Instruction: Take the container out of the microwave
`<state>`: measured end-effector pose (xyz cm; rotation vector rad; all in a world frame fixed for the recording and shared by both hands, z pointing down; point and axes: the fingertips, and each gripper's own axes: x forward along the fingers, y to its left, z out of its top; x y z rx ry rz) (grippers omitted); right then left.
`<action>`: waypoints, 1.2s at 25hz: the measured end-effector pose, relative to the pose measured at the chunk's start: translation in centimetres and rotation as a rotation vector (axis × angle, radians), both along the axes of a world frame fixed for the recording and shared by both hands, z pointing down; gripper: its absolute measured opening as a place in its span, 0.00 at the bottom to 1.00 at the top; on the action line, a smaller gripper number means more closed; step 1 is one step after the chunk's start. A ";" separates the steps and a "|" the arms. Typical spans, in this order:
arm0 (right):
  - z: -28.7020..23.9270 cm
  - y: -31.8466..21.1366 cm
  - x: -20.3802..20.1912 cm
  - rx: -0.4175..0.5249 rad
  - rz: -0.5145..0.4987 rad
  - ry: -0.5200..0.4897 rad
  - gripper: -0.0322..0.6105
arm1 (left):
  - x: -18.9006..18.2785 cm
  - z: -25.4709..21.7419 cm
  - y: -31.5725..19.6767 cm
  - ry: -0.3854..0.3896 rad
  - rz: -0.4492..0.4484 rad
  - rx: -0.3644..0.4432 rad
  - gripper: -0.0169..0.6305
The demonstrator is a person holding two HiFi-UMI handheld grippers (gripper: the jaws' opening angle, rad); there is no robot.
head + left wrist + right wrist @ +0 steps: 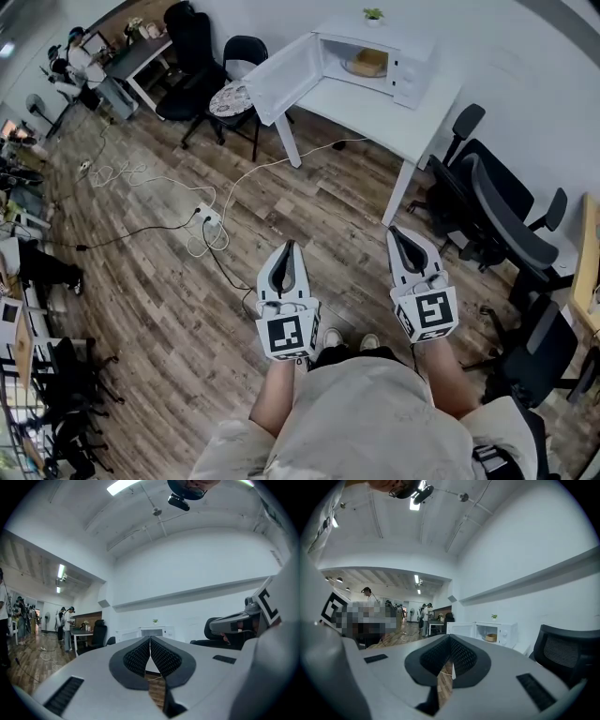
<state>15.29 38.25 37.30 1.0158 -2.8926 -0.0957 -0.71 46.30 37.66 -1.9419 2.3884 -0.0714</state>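
Left claw (289, 246) closed (container (367, 62) upright, distant)

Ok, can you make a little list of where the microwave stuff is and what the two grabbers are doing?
microwave: on the white table, door swung open
container: tan, inside the microwave
small plant: on top of the microwave
left gripper: shut, empty, away from the microwave
right gripper: shut, empty, away from the microwave
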 end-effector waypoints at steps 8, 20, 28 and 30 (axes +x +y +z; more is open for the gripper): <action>0.6 0.1 -1.5 -0.003 -0.019 0.039 0.07 | -1.1 0.6 -0.6 0.000 0.001 -0.017 0.04; 1.0 0.0 -3.2 0.011 -0.008 0.084 0.07 | -1.9 1.8 -1.3 0.032 0.057 -0.055 0.26; 0.7 0.3 -5.0 0.028 -0.003 0.094 0.07 | -4.3 1.5 -0.6 0.020 0.052 -0.027 0.26; 0.6 0.4 -5.6 0.033 0.002 0.092 0.07 | -4.9 1.5 -0.6 0.023 0.055 -0.023 0.26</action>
